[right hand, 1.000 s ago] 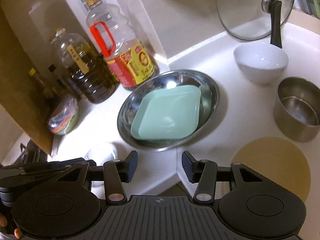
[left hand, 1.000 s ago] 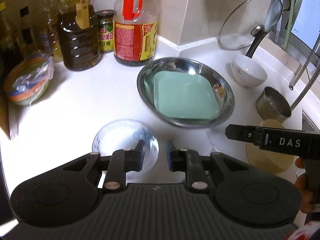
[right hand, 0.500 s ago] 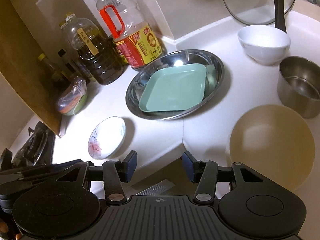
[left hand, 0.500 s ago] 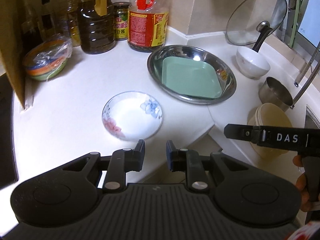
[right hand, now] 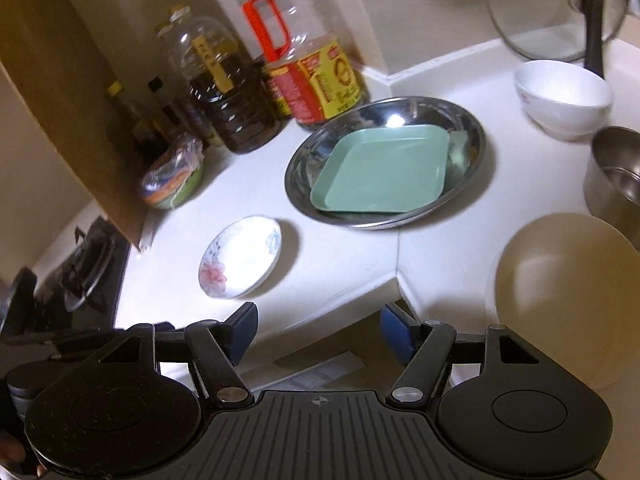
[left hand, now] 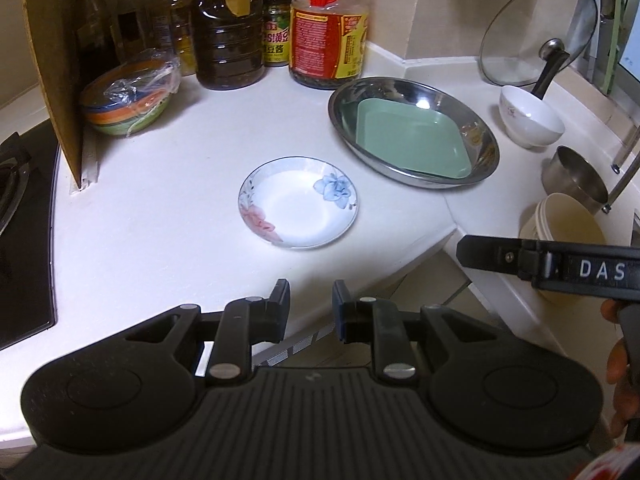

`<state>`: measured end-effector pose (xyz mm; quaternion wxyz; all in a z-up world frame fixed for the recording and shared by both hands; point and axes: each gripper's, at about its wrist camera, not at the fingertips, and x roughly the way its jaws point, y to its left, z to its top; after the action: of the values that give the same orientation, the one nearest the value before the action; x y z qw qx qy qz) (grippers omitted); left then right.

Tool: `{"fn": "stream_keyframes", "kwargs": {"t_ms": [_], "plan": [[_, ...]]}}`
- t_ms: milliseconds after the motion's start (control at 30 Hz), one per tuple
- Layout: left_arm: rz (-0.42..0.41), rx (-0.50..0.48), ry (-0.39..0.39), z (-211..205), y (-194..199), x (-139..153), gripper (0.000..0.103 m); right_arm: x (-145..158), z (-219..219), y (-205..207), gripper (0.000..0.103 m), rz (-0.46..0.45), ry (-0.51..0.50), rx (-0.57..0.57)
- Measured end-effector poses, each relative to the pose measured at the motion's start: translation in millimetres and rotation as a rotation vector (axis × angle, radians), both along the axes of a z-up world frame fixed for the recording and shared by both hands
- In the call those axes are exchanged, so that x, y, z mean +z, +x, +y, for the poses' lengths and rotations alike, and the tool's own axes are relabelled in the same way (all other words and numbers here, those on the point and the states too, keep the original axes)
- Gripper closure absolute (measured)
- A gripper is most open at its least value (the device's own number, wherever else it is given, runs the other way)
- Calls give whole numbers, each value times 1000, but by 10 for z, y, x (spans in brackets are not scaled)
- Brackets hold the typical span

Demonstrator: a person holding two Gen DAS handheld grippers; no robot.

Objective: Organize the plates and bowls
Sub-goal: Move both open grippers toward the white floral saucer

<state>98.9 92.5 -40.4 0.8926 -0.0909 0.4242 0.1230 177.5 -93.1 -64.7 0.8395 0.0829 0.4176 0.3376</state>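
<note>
Both claws hang empty before the surface (left hand: 168, 216), left claw (left hand: 311, 300) barely parted, right claw (right hand: 318, 330) spread wide; the saucer (left hand: 298, 202) sits beside the pan (left hand: 414, 132) holding the plate (left hand: 412, 142), whose jar (left hand: 276, 30) only the left view shows.

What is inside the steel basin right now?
A green square plate lies alone in the steel basin, tilted against one side. It covers most of the basin's bottom, so anything beneath it cannot be seen.
</note>
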Motion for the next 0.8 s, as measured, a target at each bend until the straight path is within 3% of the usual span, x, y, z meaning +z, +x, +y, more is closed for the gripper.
{"fn": "stream_keyframes", "kwargs": {"t_ms": [367,800], "plan": [[14,46,21,193,9,-57,83,-74,133,158,35,44,-8,18],[21,44,-10,421,111,-107,83,-108,339,273,35,38,-17,43]]}}
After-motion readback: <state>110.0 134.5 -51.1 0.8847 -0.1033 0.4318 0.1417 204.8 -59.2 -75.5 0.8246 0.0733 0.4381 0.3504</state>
